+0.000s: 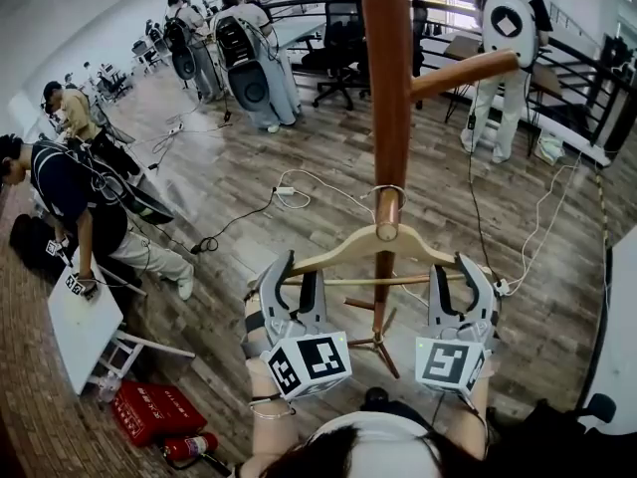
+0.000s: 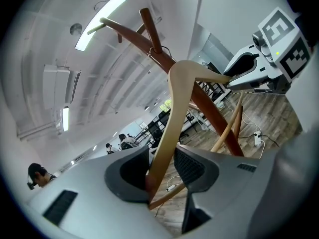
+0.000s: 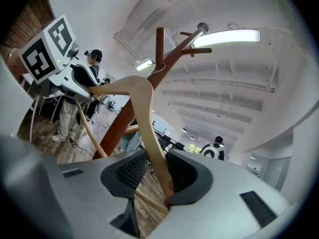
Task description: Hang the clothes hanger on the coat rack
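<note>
A pale wooden hanger [image 1: 348, 247] hangs by its metal hook [image 1: 386, 195] at the brown pole of the coat rack [image 1: 386, 88], below a side peg [image 1: 468, 71]. My left gripper [image 1: 294, 277] stands around the hanger's left end and my right gripper [image 1: 458, 275] around its right end. In the left gripper view the hanger arm [image 2: 174, 118] leans on one pad of the left gripper [image 2: 162, 171], with floor showing before the other pad. In the right gripper view the arm [image 3: 144, 113] rests against one jaw of the right gripper [image 3: 157, 171], apart from the other.
The rack's feet [image 1: 376, 342] spread on the wooden floor right before me. A white table [image 1: 80, 322], a red box [image 1: 154, 411] and a fire extinguisher [image 1: 189, 448] lie at the lower left. Cables [image 1: 289, 192] cross the floor. Several people and an office chair [image 1: 343, 38] stand farther off.
</note>
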A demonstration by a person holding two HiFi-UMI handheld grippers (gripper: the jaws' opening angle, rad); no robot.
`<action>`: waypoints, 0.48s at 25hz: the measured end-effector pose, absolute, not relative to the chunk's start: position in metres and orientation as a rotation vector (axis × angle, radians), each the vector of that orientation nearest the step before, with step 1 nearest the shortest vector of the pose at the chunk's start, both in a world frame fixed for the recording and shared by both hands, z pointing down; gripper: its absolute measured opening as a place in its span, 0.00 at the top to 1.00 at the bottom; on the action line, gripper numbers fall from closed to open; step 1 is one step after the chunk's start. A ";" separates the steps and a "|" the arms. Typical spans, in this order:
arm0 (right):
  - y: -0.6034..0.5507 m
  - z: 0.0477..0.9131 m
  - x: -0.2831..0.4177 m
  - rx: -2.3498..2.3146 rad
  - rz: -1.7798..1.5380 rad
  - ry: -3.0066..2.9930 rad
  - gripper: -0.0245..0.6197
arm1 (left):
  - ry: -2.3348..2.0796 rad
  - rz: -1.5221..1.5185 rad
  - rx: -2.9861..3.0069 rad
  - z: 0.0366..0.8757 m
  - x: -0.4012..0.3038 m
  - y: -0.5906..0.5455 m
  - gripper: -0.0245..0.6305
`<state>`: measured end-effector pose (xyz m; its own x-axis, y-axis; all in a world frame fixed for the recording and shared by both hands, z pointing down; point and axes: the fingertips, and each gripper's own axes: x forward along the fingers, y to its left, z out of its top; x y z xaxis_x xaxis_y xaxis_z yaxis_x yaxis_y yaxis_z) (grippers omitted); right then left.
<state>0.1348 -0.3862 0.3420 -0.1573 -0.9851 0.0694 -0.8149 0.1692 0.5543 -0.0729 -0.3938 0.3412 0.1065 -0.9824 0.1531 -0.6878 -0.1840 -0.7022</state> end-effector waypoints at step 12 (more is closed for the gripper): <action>-0.373 0.338 0.129 1.719 -0.555 -2.024 0.75 | 1.607 -0.816 -1.950 0.338 -0.077 -0.380 0.74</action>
<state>0.1290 -0.3729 0.3376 -0.1426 -0.9878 0.0630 -0.8177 0.1534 0.5548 -0.0774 -0.3804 0.3384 0.1322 -0.9810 0.1418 -0.6935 -0.1938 -0.6939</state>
